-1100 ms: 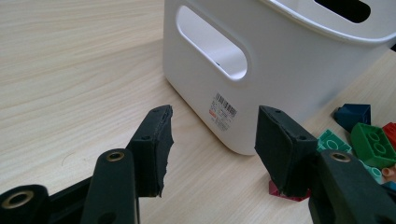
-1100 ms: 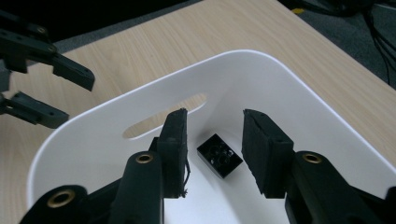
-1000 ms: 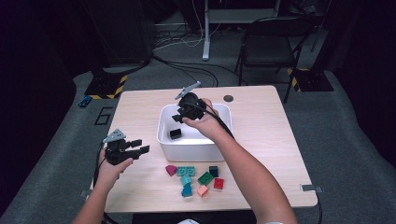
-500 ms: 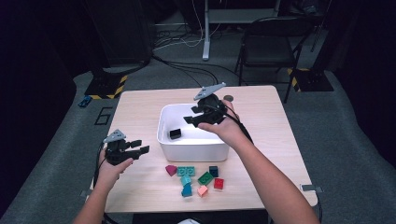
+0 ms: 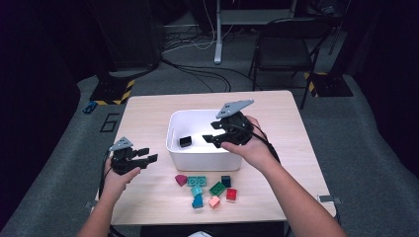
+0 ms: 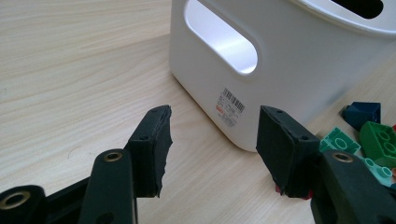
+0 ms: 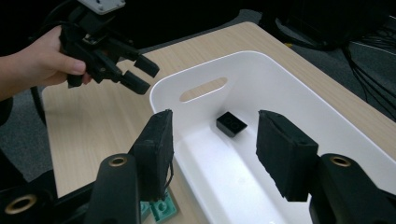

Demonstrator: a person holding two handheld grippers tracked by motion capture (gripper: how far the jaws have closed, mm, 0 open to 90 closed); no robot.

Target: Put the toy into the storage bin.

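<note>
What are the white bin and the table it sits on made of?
White bin: likely moulded plastic, smooth with a slight sheen, rounded rim and cut-out handle. Table: pale wood or wood-look laminate, matte, with fine grain lines; which one is hard to tell.

Overhead light is falling on the table [image 5: 148,113] while the room around it is sinking into near darkness. The white bin [image 5: 197,159] is glaring slightly. The high view is looking soft; near jaws are blurring in both gripper views.
</note>
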